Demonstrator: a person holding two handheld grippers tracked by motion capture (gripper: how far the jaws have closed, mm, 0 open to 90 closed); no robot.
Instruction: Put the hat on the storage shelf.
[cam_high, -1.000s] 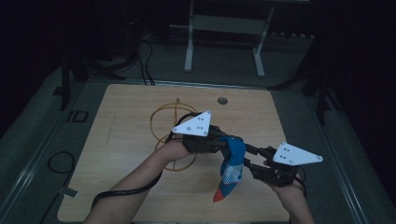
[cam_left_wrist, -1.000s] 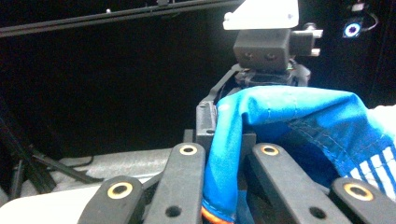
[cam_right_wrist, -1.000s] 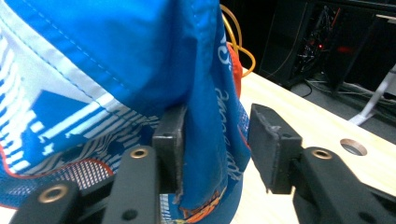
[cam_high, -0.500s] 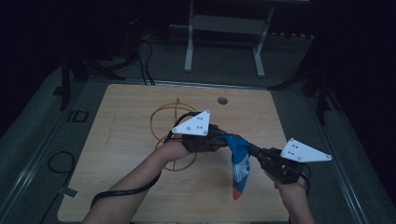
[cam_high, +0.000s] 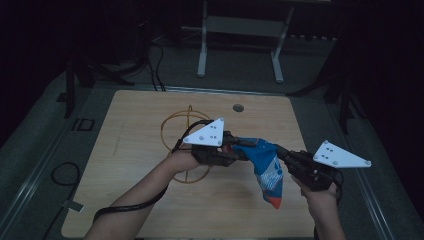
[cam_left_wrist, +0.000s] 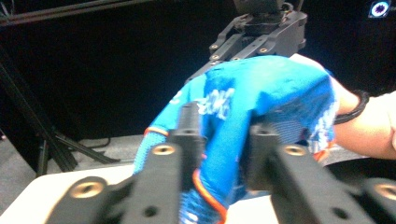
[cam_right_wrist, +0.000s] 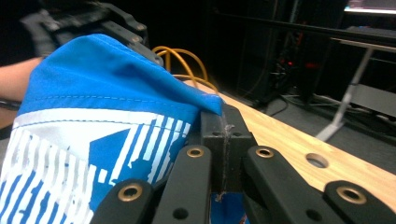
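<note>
High view: holding blue sock (cam_high: 266, 165) aloft near table (cam_high: 140, 115) front edge, right gripper (cam_high: 286, 156) clamping it tight, left gripper (cam_high: 239, 149) loosening, cloth between; laying down remaining.

Both forearms are seen entering from the bottom of the high view, meeting at centre frame. The left gripper (cam_high: 239, 150) is held at centre, pointing toward the frame's right; its jaws have just been opening, with blue cloth (cam_left_wrist: 261, 93) draped between and over them, a gap kept between the pads. The right gripper (cam_high: 281, 152) is held at lower right, pointing left; its jaws are pressed together, a fold of the cloth pinched at the tips.
</note>
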